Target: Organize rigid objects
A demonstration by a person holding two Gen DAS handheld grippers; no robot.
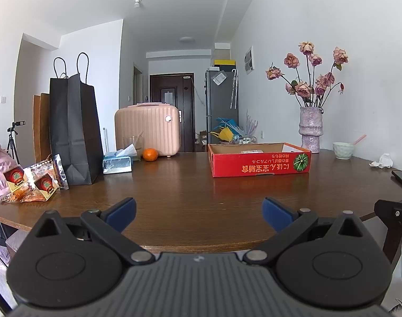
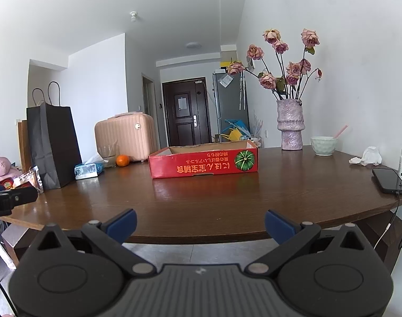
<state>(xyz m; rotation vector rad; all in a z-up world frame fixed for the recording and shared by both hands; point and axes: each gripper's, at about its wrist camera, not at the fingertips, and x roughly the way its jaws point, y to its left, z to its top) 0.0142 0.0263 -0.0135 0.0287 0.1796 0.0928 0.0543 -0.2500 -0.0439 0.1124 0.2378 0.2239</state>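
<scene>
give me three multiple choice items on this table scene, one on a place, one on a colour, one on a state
1. Where is the round orange fruit?
A. inside the red cardboard tray
B. on the table before the pink ribbed suitcase
C. in the pale green bowl

2. What colour is the tall paper bag with loop handles?
A. black
B. white
C. yellow

3. How do the left claw and right claw stand?
A. both shut on a box
B. one open, one shut
C. both open, empty

Answers: 1 B, it sits on bare wood by the suitcase. 2 A, its sides are black. 3 C, the blue pads stand wide apart with nothing between.
</scene>
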